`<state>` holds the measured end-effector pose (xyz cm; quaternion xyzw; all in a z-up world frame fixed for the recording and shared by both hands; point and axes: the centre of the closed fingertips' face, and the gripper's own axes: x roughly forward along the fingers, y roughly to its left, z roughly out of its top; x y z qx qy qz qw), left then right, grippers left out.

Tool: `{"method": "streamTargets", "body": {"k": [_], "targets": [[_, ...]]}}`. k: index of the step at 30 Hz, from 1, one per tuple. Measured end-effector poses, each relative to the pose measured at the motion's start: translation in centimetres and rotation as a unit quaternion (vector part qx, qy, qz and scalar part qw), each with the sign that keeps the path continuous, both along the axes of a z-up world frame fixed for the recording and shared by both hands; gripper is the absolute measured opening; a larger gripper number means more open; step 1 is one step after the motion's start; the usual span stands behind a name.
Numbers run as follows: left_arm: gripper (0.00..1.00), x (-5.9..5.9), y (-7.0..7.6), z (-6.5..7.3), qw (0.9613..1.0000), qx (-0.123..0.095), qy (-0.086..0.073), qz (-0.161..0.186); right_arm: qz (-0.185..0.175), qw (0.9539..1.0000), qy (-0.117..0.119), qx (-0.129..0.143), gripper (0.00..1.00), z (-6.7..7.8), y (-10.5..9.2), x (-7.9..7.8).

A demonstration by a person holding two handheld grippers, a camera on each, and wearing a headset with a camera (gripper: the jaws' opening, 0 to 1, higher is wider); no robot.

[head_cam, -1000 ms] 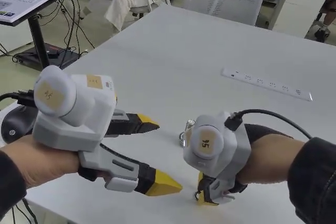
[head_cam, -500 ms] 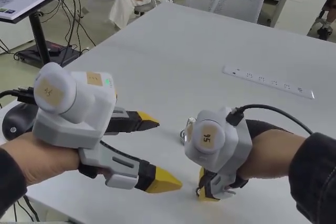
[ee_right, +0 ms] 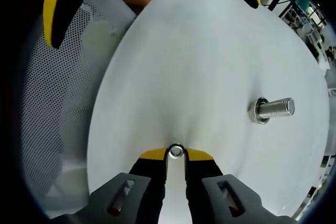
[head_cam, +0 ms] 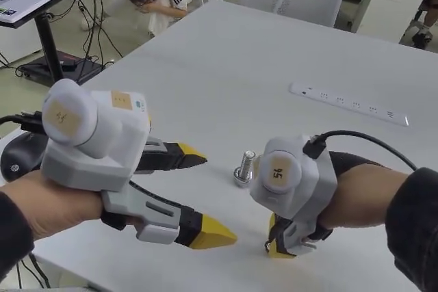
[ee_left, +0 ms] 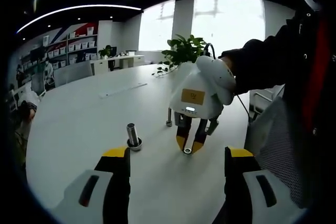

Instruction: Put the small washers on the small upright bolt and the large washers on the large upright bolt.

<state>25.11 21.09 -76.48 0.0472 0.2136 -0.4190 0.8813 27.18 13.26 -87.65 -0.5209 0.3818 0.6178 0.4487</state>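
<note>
While the right gripper [head_cam: 280,247] pinches a washer [ee_right: 176,151], lift it level and centre its hole over the matching bolt; the large bolt [ee_right: 270,109] stands at two o'clock in its view. Meanwhile the left gripper [head_cam: 219,202] gapes, empty.

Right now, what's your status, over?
Left gripper open, above the table. Right gripper shut on a washer, tips at the tabletop. Large bolt upright nearby. Nothing between washer and bolt.
</note>
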Motion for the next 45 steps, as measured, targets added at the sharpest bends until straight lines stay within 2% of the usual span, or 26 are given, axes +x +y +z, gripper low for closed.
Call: {"method": "streamTargets", "body": {"k": [22, 38, 45], "targets": [[0.73, 0.5, -0.8, -0.4, 0.9998, 0.003, 0.008, -0.016, -0.063, 0.9980, -0.003, -0.001, 0.14, 1.2, -4.6, 2.3], [0.73, 0.5, -0.8, -0.7, 0.9997, 0.006, 0.013, -0.020, -0.104, 0.9945, -0.009, 0.008, 0.14, 2.3, -6.9, 4.0], [0.73, 0.6, -0.8, -0.7, 0.9997, 0.006, 0.015, -0.020, -0.118, 0.9928, -0.019, 0.015, 0.14, 3.3, -7.5, 5.2]]}}
